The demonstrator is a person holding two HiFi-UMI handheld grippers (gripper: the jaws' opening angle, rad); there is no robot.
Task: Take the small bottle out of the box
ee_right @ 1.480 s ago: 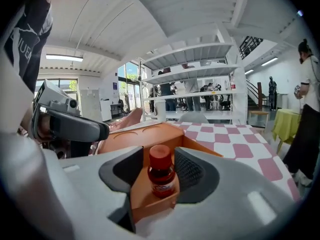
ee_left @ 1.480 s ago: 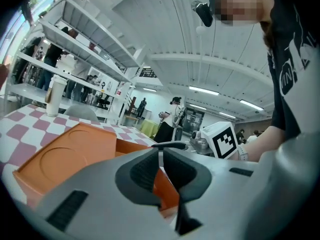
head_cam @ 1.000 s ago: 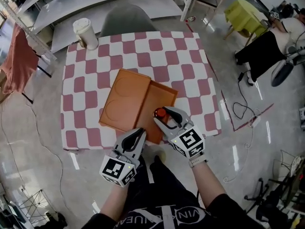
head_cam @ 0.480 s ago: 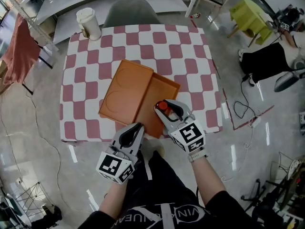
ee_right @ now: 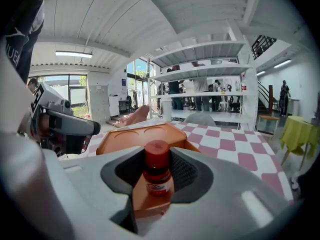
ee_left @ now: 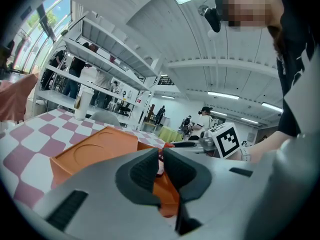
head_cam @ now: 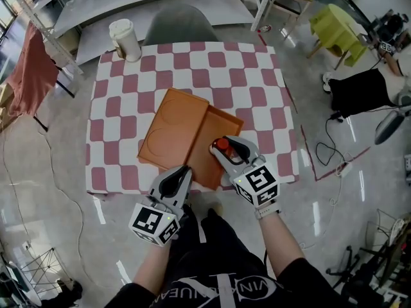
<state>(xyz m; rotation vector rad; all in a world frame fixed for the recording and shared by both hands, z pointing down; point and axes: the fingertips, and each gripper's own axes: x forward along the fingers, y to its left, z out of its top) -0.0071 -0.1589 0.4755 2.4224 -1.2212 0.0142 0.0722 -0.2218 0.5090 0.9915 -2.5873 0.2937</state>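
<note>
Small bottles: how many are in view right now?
1. The small bottle stands upright in the orange box, at its near end, between the right gripper's jaws, which have just been closing on it. The gripper hides part of the box floor.

On the table [head_cam: 122,108] the small bottle [head_cam: 221,144] stands in the box [head_cam: 204,143], a cup [head_cam: 124,38] at the far-left corner.

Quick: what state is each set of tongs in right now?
Left tongs: closed, empty.
Right tongs: just been closing, now gripping the small bottle.
</note>
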